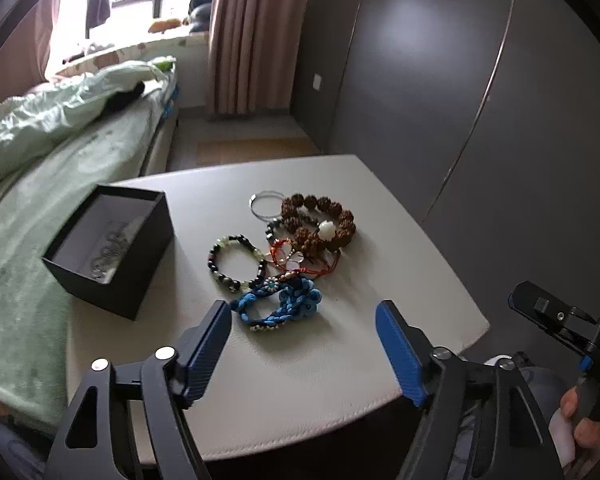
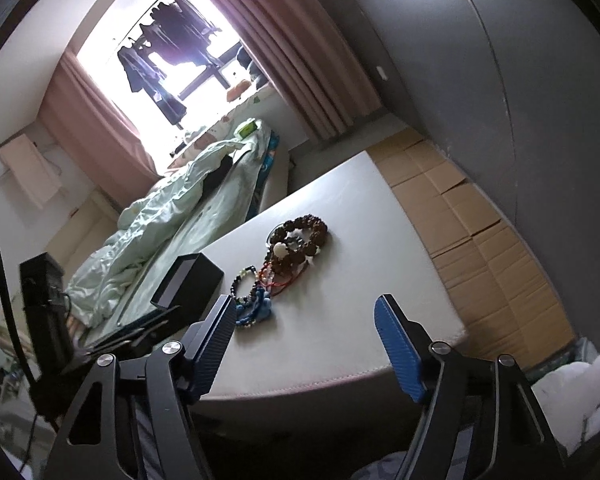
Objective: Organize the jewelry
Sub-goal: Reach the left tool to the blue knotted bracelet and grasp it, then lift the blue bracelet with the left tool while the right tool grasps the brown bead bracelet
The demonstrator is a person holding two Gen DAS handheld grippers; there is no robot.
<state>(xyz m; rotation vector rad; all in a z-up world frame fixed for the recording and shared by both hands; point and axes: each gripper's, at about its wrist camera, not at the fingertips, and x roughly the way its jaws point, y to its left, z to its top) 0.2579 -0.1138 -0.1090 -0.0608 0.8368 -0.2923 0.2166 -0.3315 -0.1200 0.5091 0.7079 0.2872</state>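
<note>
I hold my left gripper above the near part of a pale table, its blue-padded fingers spread wide with nothing between them. My right gripper hangs over the table's near edge, equally wide apart and empty. Just ahead of the left gripper lies a blue braided bracelet, touching a dark-and-green beaded bracelet and a tangle of red cord. Behind them sit a chunky brown bead bracelet and a thin silver ring. A black open box stands left of the pile, something silvery inside. A bed with green bedding runs beside the table.
</note>
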